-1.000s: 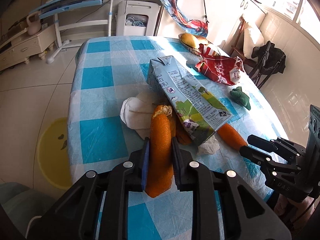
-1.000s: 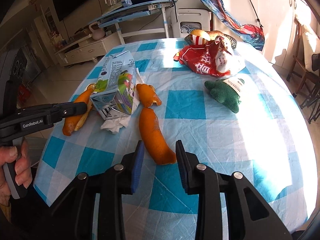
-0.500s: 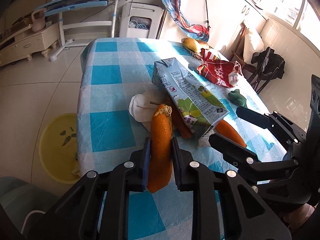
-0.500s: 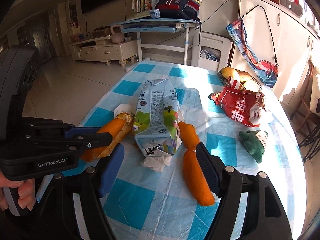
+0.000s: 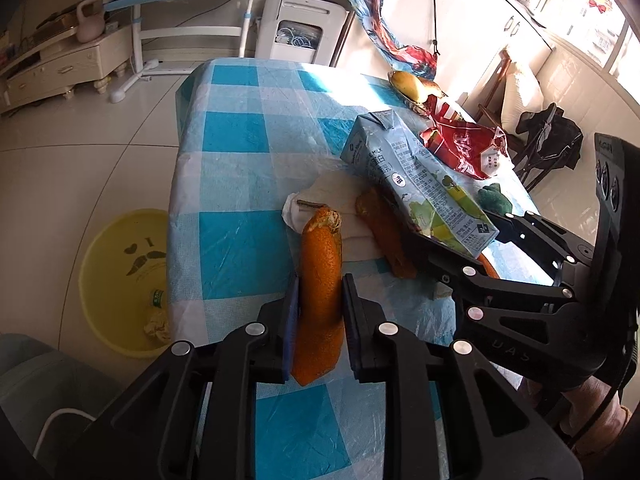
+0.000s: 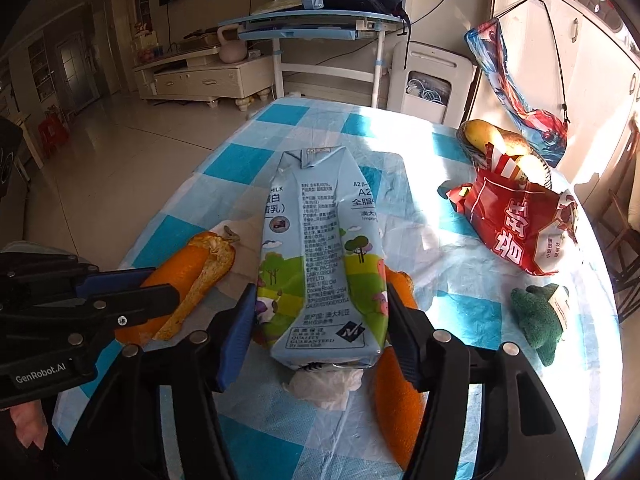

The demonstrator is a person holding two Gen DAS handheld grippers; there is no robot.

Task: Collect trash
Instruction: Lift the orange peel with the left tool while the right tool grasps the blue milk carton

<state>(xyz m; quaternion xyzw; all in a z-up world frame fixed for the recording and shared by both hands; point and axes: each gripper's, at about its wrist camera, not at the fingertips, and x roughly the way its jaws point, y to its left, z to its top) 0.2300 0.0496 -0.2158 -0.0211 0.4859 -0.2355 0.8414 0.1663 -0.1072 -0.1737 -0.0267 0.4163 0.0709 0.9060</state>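
both grippers working the trash pile at the near table edge

both grippers are pointing steeply down at the table (image 5: 236, 168), which is wearing a blue-and-white checked cloth. the left gripper (image 5: 320, 312) is sitting level at the near edge; the right gripper (image 6: 320, 320) is reaching in beside it, and a bit of the person's hand (image 6: 28, 428) is showing under the left tool.

below and left of the left gripper, a yellow bin (image 5: 124, 280) is standing on the tiled floor. far ahead, a blue desk (image 6: 316, 28) and a white appliance (image 5: 300, 28) are lining the wall. ahead and right of the right gripper are lying a red snack bag (image 6: 516, 232) and a green plush toy (image 6: 540, 320).

the left gripper is set narrow, clamping an orange peel (image 5: 320, 264) between its pads. the right gripper's jaws have just been closing and are standing about half wide, with the lower end of the milk carton (image 6: 320, 264) between them; the pads are looking close against its sides, but i cannot tell if they are pressing. a crumpled tissue (image 6: 324, 384) is poking out under the carton, and another peel strip (image 6: 400, 404) is lying just right of it.
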